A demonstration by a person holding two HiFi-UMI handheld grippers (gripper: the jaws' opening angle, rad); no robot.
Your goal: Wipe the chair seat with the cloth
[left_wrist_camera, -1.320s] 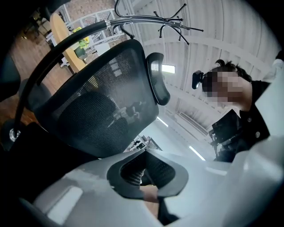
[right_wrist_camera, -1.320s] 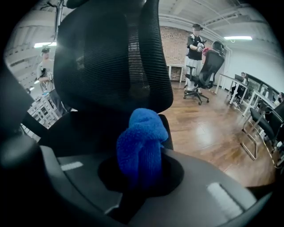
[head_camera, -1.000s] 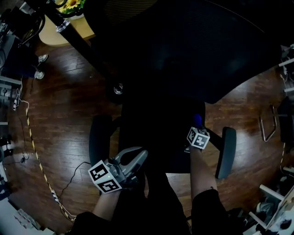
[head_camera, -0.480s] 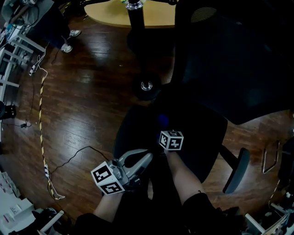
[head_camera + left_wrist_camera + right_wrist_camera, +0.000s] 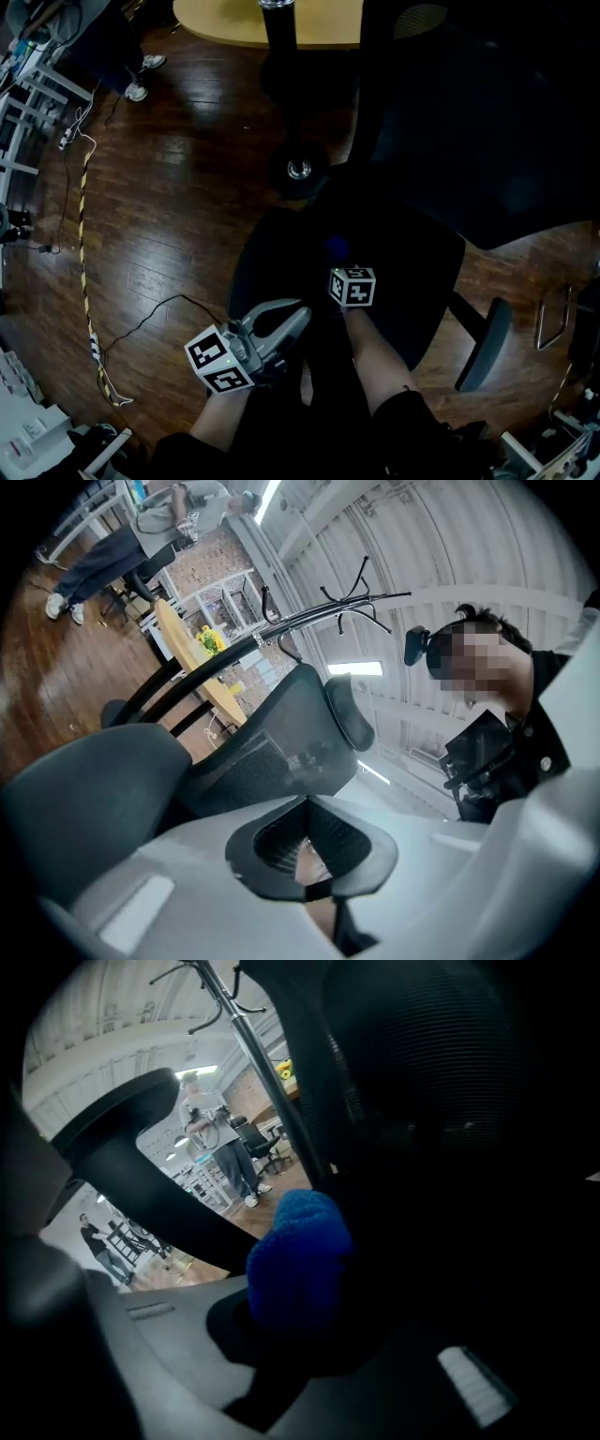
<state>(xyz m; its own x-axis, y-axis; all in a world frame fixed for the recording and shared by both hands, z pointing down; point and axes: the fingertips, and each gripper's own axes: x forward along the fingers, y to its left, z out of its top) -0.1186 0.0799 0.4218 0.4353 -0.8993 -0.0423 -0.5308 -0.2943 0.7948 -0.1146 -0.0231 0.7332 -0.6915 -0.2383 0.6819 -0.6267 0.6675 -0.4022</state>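
The black chair seat [image 5: 412, 272] fills the middle of the head view, dark and low in detail. My right gripper [image 5: 336, 261] rests on the seat's left part, shut on a blue cloth [image 5: 335, 247] that shows just beyond its marker cube. In the right gripper view the blue cloth [image 5: 298, 1260] bulges out from between the jaws, with the chair's dark mesh behind it. My left gripper [image 5: 295, 317] hovers close to my body at the seat's near left edge, jaws together with nothing in them; in its own view the left gripper [image 5: 314, 869] points up at the chair's backrest [image 5: 272, 752].
The chair's backrest [image 5: 487, 122] looms at the upper right and an armrest [image 5: 480, 345] sticks out at the lower right. A pole's base [image 5: 299, 171] stands on the wood floor beyond the seat, near a yellow table [image 5: 272, 23]. A cable [image 5: 84, 234] trails along the floor at left.
Over the last second the right gripper with the cloth has moved from near the right armrest to the seat's left part, while the head view swung. The left gripper has barely moved.
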